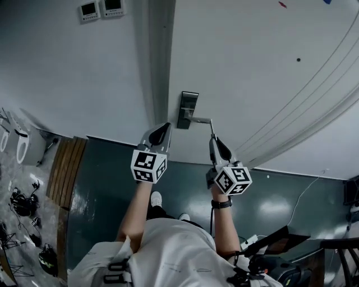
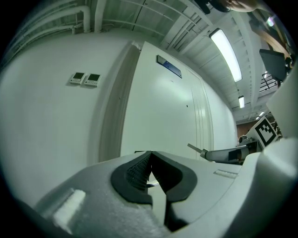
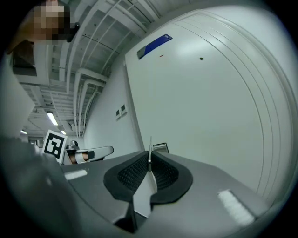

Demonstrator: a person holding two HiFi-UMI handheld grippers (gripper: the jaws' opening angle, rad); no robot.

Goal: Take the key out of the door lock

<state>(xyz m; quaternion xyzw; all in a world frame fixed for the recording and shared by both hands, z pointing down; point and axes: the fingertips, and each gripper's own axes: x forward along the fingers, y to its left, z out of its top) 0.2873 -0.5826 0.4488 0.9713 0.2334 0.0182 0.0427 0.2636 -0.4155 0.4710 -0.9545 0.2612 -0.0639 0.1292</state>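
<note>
So the thin silver metal key (image 3: 150,152) is clamped edge-on between the pads of the right hand-held gripper (image 3: 150,160), with its blade poking out past the tips. In the head view it sits just right of centre, with the tip up by the free end of the silver lever handle (image 1: 199,119) and off to the side of the dark metal lock plate (image 1: 188,106). To me that reads as the key being out of the lock already. I can't tell whether the tip actually brushes the lever. Gripping it flat across the bow makes sense, since that's the only part wide enough to pinch.

The left hand-held gripper (image 2: 150,163) is clenched with nothing in it. It's parked just left of the lock plate near the door's edge, so I'd guess it's just staying out of the way.

No table here, everything happens against the plain white door (image 1: 252,67). It has a small dark peephole (image 1: 298,59) at the upper right, and the right gripper view shows a blue sign (image 3: 154,45) near the top. Two small wall control panels (image 1: 101,8) are at the upper left, the glossy dark teal floor (image 1: 112,179) is below, and a brown slatted wooden panel (image 1: 64,168) lies at the left edge.
</note>
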